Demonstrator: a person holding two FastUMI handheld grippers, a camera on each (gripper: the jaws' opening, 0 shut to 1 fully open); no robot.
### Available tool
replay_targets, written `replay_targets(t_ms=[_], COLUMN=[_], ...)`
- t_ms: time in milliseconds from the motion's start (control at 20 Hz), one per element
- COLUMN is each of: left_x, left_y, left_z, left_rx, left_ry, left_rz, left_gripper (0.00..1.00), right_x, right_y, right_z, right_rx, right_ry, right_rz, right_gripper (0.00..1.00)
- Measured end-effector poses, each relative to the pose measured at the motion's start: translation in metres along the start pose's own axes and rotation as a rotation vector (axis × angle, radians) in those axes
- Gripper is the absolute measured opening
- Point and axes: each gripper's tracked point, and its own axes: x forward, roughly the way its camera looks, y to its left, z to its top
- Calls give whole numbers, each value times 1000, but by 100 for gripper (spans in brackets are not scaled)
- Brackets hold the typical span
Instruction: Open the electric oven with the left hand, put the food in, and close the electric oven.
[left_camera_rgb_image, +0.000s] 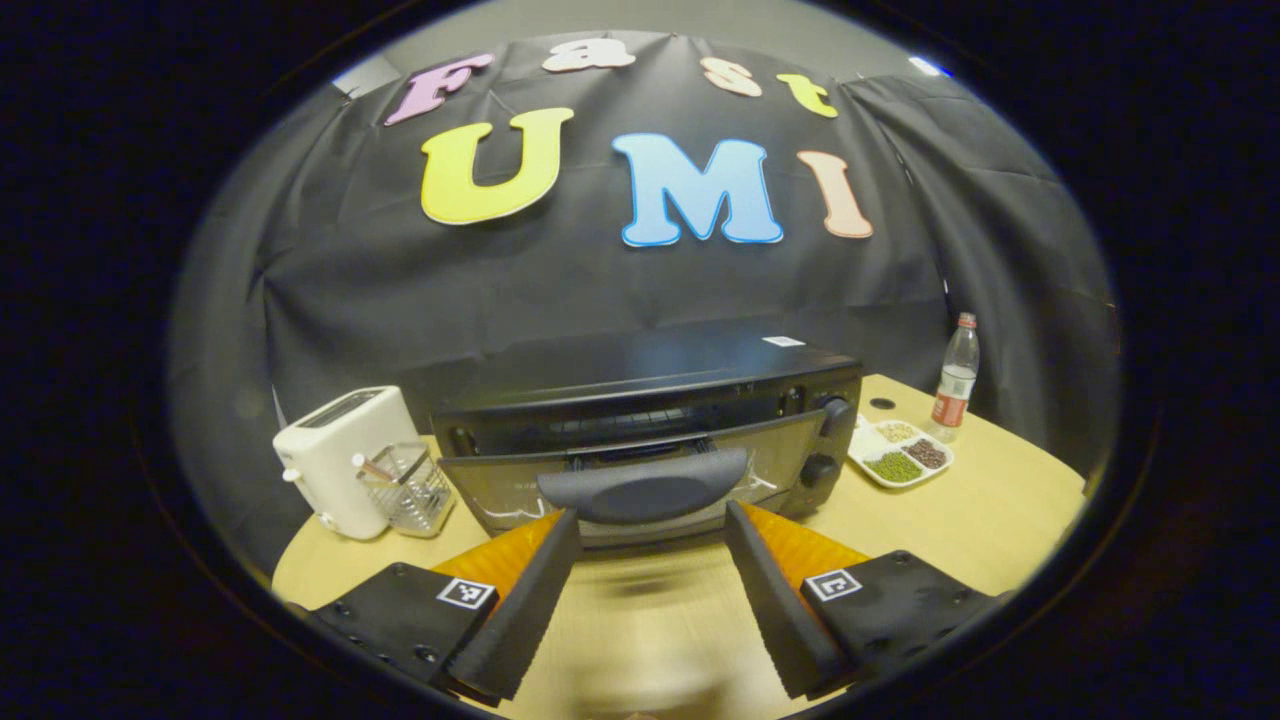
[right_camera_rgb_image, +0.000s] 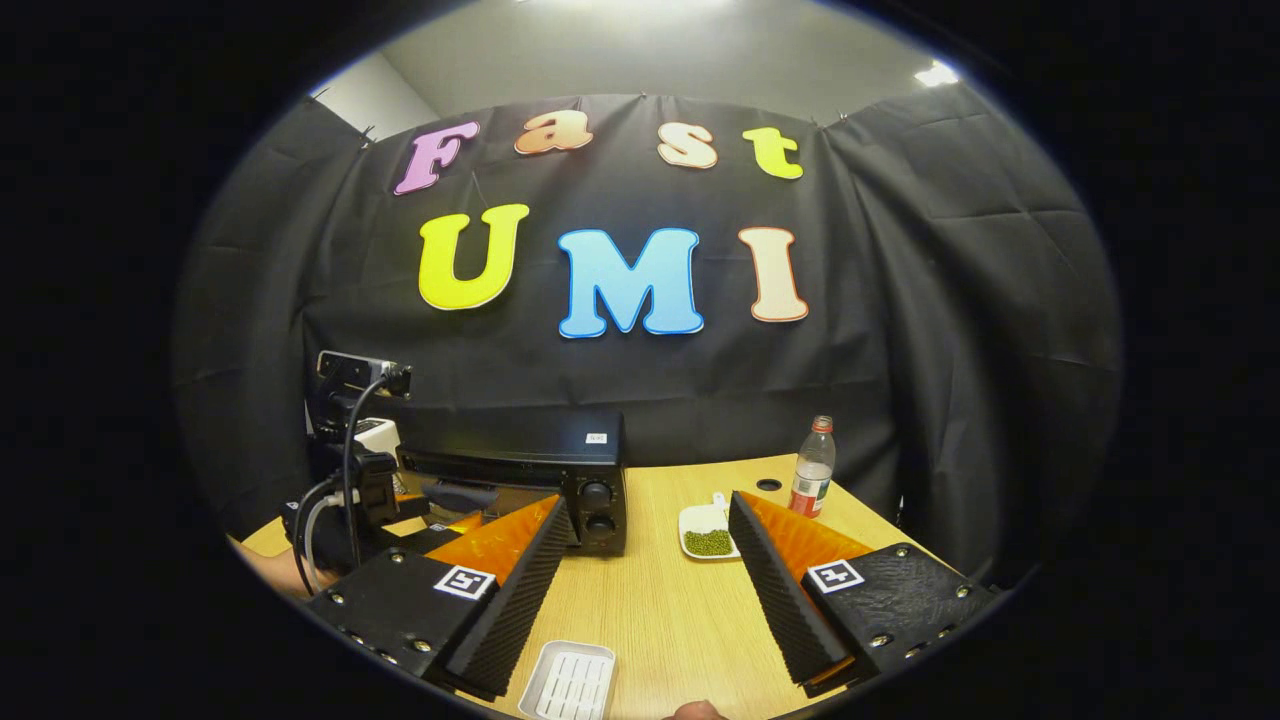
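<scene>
In the left gripper view my left gripper (left_camera_rgb_image: 650, 525) stands spread wide at the bottom of the frame, its two fingers (left_camera_rgb_image: 530, 590) flanking the door handle (left_camera_rgb_image: 645, 485) of the electric oven (left_camera_rgb_image: 650, 420) without pressing on it. I cannot tell whether either fingertip touches the handle. The oven sits at the centre of the frame on the wooden table (left_camera_rgb_image: 980, 510), and its door (left_camera_rgb_image: 640, 480) is tilted out a little at the top, showing a dark gap and the rack behind it. Left of the oven stands a white toaster (left_camera_rgb_image: 345, 460) with a clear container (left_camera_rgb_image: 405, 488) just beside it. To the right of the oven lies a white divided dish (left_camera_rgb_image: 898, 455) of beans and grains, and a plastic bottle (left_camera_rgb_image: 957, 380) with a red cap stands just beyond it.

In the right gripper view my right gripper (right_camera_rgb_image: 645, 520) is also spread open and holds nothing, hovering over the table. The oven appears left of centre here, and my left gripper with its cabled camera rig (right_camera_rgb_image: 350, 480) is in front of the oven door at the left of the frame. A white ribbed tray (right_camera_rgb_image: 568, 682) lies on the table at the bottom centre, between my right fingers and below them in the frame. The dish and bottle show at centre right.
</scene>
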Motion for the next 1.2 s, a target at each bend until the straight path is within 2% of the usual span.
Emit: replay_targets(t_ms=[100, 250, 300, 350, 400, 450, 550, 750, 800, 950, 1000, 1050, 1200], left_x=[2, -19, -30, -46, -61, -76, -109, -173, -188, -229, -243, -256, -291], left_y=[6, 6, 6, 6, 5, 6, 13, 27, 28, 28, 25, 24, 14], left_z=[13, 44, 55, 66, 77, 85, 105, 134, 138, 138, 137, 136, 132], left_rx=[21, 12, 3, -12, -29, -46, -70, -100, -104, -96, -82, -69, -56], left_ry=[-21, -88, -112, -140, -163, -180, -225, -304, -313, -322, -323, -325, -318], left_rz=[11, 11, 13, 11, 8, 11, 43, 134, 156, 206, 222, 238, 267], left_gripper=[100, 100, 97, 100, 95, 97, 100, 97, 100, 97, 100, 97, 99], right_x=[1, 2, 4, 5, 5, 4, 4, -9, -14, -33, -40, -47, -66], right_y=[-1, -2, -1, -1, -1, -1, 2, -10, -15, -37, -42, -46, -65], right_z=[1, 16, 22, 26, 32, 37, 39, 38, 38, 43, 44, 45, 50], right_rx=[-1, -7, -8, -7, -8, -11, -22, -20, -20, -18, -14, -9, -2], right_ry=[4, -28, -39, -53, -67, -78, -76, -74, -81, -106, -112, -119, -143], right_rz=[5, 18, 28, 43, 57, 72, 112, 160, 172, 187, 196, 205, 216], right_gripper=[98, 98, 98, 98, 98, 98, 98, 98, 98, 98, 98, 98, 97])
